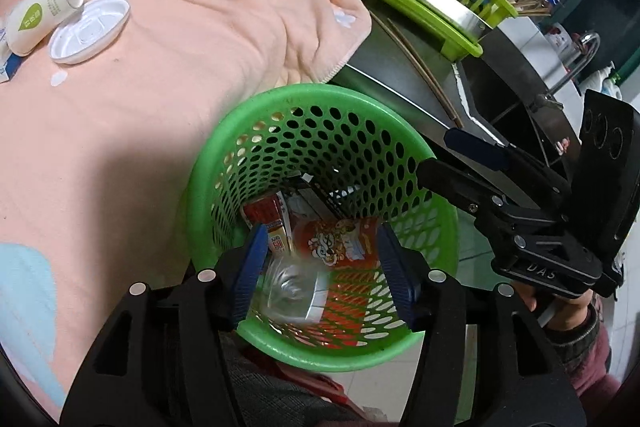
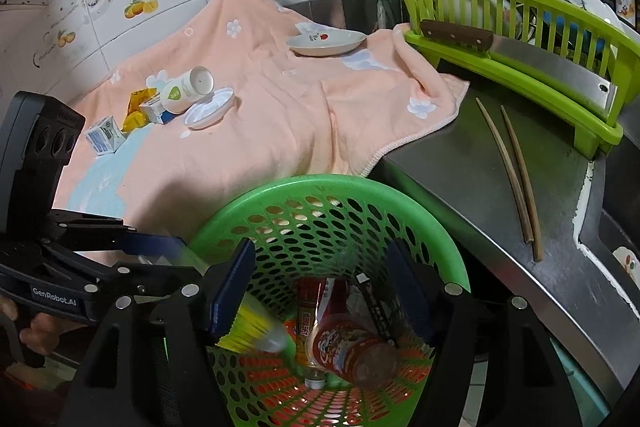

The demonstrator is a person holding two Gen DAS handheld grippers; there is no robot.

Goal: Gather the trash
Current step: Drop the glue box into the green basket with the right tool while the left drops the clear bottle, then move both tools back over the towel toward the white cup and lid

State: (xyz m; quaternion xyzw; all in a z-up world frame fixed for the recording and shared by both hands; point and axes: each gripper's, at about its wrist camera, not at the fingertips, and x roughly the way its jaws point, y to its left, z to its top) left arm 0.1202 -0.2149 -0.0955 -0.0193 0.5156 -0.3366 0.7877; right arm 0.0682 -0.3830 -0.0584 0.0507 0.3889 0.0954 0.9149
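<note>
Trash fills the bottom of the green basket [image 1: 320, 163], which stands against the edge of the counter covered by a peach towel [image 1: 180, 67]. Inside the basket lie a red snack cup [image 2: 352, 355], a red wrapper [image 1: 266, 217] and a clear bottle [image 1: 292, 287], blurred in the left wrist view. Both claws hang over the basket mouth. The left gripper [image 1: 320, 267] has its blue pads spread wide, nothing between them. The right gripper [image 2: 320, 291] is spread as well, and a yellow streak [image 2: 250, 327] smears just below its left pad; I cannot tell what it is.

Only the right wrist view shows the far side of the towel from the basket: two small blue-and-white cartons [image 2: 105, 137] and a yellow packet [image 2: 138, 107] beside a tipped white cup [image 2: 186, 91] and a white lid [image 2: 210, 107]. The left wrist view catches the cup and lid but cuts the cartons at its edge. A saucer [image 2: 326, 43] sits farther back on the towel. Right of the basket, on bare steel, lie two chopsticks [image 2: 516, 179], in front of a lime dish rack [image 2: 520, 67] holding a cleaver [image 2: 540, 63]. The basket's floor and base are hidden by the grippers.
</note>
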